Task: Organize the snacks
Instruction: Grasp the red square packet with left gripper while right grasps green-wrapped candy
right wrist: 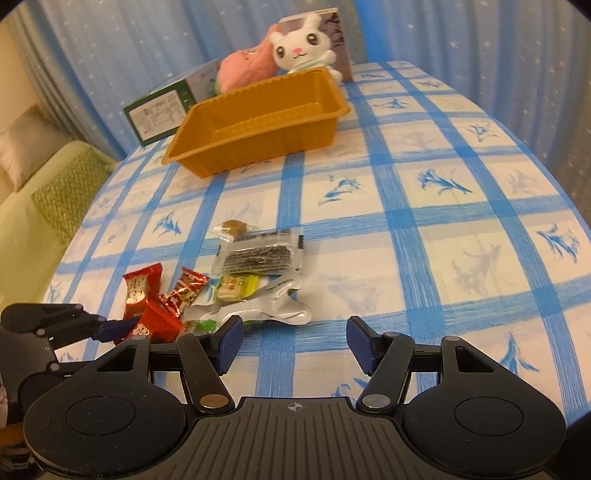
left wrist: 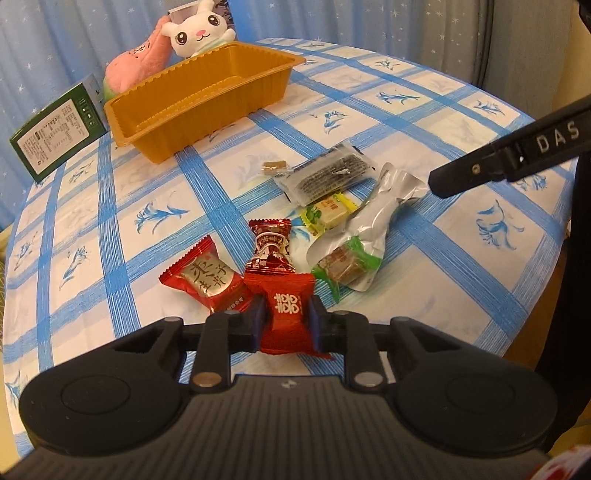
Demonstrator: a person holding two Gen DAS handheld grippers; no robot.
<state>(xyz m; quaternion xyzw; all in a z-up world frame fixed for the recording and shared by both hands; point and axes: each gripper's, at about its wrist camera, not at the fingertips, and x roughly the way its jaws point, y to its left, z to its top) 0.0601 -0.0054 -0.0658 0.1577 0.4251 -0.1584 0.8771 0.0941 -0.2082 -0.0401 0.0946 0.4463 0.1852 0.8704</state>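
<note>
My left gripper [left wrist: 286, 319] is shut on a red candy packet [left wrist: 286, 312] with a white double-happiness mark, at the near end of a snack pile. Beside it lie a red-and-gold packet [left wrist: 208, 278] and a dark red twisted candy [left wrist: 271, 245]. Further back are a yellow-green wafer [left wrist: 327, 214], a silver pouch with a green end [left wrist: 364, 236], a clear pack of dark sesame bars [left wrist: 325, 177] and a small brown candy [left wrist: 275, 167]. The orange tray [left wrist: 207, 99] stands empty at the back. My right gripper [right wrist: 293, 341] is open above bare cloth, just right of the silver pouch [right wrist: 269, 310].
A green box [left wrist: 55, 133] lies left of the tray, with a pink plush [left wrist: 138, 64] and a white rabbit plush [left wrist: 199, 29] behind it. The round table's blue-checked cloth [right wrist: 443, 229] spreads to the right. A sofa [right wrist: 40, 184] sits beyond the left edge.
</note>
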